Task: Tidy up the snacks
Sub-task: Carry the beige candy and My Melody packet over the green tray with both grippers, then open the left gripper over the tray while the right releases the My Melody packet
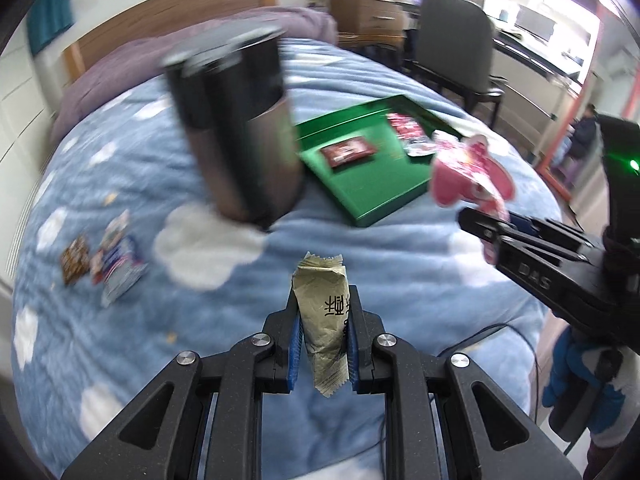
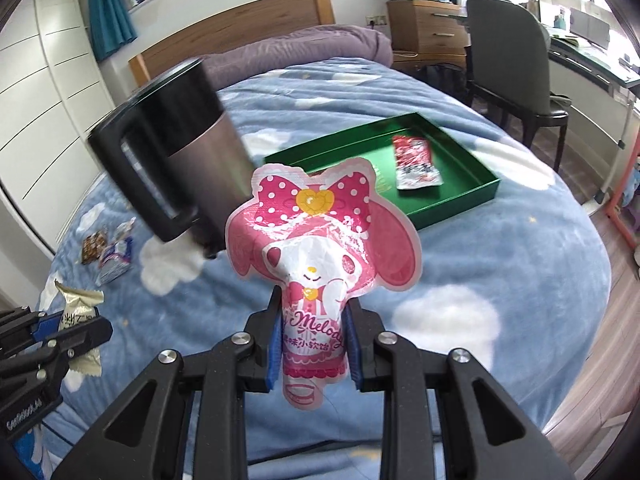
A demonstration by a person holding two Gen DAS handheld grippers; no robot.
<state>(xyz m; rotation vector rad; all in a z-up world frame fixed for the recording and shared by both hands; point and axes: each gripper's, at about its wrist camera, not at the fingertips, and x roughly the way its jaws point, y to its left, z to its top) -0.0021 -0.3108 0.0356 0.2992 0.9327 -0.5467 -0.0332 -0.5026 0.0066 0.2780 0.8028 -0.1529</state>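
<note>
Two tools clenched, left tool (image 1: 322,344) on olive packet (image 1: 322,320), right tool (image 2: 314,356) on pink pouch (image 2: 316,248), blurred kettle (image 1: 236,128) hides tray (image 1: 360,188) corner, loose snacks (image 1: 102,268) smeared.

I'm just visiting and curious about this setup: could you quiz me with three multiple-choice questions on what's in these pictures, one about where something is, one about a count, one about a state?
1. Where does the green tray sit?
A. On the blue cloud blanket
B. On the chair
C. On the floor

2. How many snack packets lie inside the tray in the left wrist view?
A. None
B. Two
C. Five

3. What is the right gripper doing?
A. Standing wide open and empty
B. Clamped on the pink bunny-shaped pouch
C. Clamped on the dark jug

Answers:
1. A, the tray rests on the blanket covering the bed.
2. B, a dark red packet and a red-and-white packet lie in it.
3. B, both blue pads press the pouch's lower part.
</note>
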